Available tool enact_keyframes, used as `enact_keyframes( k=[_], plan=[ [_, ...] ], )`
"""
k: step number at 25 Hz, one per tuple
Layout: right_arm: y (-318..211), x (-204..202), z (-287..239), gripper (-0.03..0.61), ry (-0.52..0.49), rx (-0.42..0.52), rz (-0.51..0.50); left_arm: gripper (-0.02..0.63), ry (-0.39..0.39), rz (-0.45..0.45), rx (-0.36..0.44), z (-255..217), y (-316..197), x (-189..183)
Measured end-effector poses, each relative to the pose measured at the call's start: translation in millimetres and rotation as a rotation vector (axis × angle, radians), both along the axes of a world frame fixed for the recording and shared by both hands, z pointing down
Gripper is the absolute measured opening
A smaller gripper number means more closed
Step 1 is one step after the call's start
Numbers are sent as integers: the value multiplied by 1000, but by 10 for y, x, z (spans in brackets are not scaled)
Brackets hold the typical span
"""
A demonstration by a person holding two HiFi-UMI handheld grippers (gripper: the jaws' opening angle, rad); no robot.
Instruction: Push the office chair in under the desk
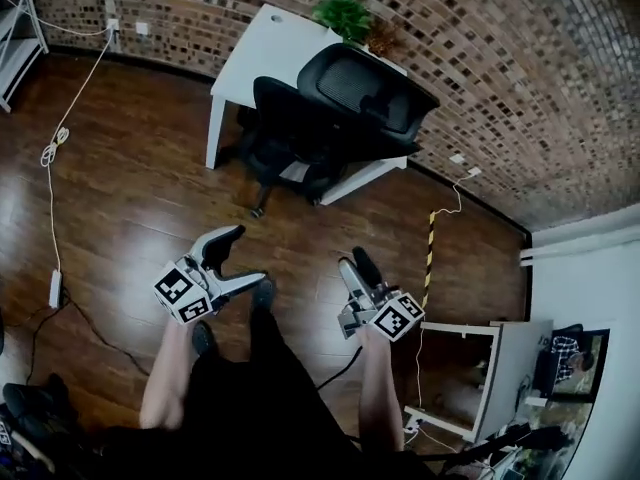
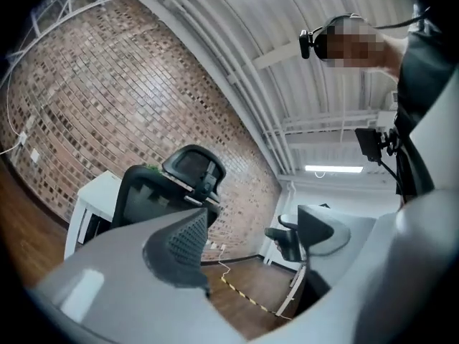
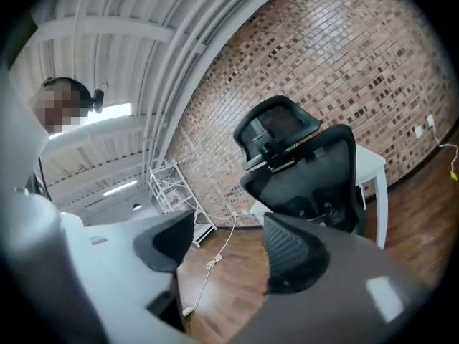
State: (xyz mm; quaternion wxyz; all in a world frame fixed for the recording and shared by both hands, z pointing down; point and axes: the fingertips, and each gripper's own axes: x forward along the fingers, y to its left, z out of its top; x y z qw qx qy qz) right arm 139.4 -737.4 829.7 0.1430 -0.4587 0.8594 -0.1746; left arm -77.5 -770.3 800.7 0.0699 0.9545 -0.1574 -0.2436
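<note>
Office chair (image 1: 345, 108): black, mesh back with headrest, standing hard against the near side of the white table (image 1: 250, 53), castor base on the wood floor (image 1: 130, 198) just out from the table's legs. Seat looks only partly under the top, not fully tucked. Probably fairly heavy but free-rolling on castors over smooth boards; likely to start easily and run on. Seat set on a swivel column, so prone to spin under an off-centre shove. Mesh panel judged soft and yielding, outer frame stiff; plastic rim possibly slick against hard pads. Best contact judged at the backrest frame, one tool on each side edge below the headrest, pushing square toward the table; no pinch needed, flat pressing enough. Long axis upright, from base through column to headrest. Back turned away from the table toward the person, seat facing the table, set somewhat askew to the table's edge; exact angle not clear. Left tool (image 2: 251, 235): wide, nothing between its jaws, well apart from the table and aimed toward the chair. Right tool (image 3: 229, 246): wide too, holding nothing, also well short of the table, chair back filling the view ahead. Plant (image 1: 343, 13) on the table's far corner by the brick wall (image 1: 200, 18), clear of the push line.
</note>
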Motion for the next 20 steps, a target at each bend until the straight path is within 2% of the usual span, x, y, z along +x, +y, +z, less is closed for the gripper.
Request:
enact_keyframes(
  k=[5, 8, 10, 12, 15, 16, 17, 18, 19, 20],
  plan=[
    [777, -739, -457, 272, 210, -47, -8, 589, 40, 15, 97, -899, 875, -542],
    [1174, -1162, -927, 230, 297, -57, -42, 550, 68, 1, 121, -1504, 1328, -915],
    [1456, -1424, -1254, 212, 322, -63, -76, 508, 80, -8, 125, -1861, 1629, -1088],
    [1694, -1672, -1454, 174, 328, -51, -103, 507, 79, -20, 135, -2074, 1857, -1234],
    [2016, -1844, -1594, 60, 287, -14, -131, 520, 54, -23, 149, -2247, 2149, -1253],
    [2135, -1809, -1648, 45, 267, -15, -139, 516, 39, -17, 151, -2328, 2264, -1170],
    [2253, -1723, -1717, 39, 250, -18, -144, 471, 29, -4, 153, -2436, 2389, -1049],
    [2359, -1587, -1810, 34, 235, -22, -148, 361, 31, 13, 153, -2573, 2513, -899],
    [2449, -1406, -1927, 28, 226, -21, -153, 306, 49, 29, 149, -2724, 2626, -728],
    [2525, -1198, -2051, 21, 220, -16, -157, 290, 74, 39, 147, -2863, 2728, -550]
  ],
)
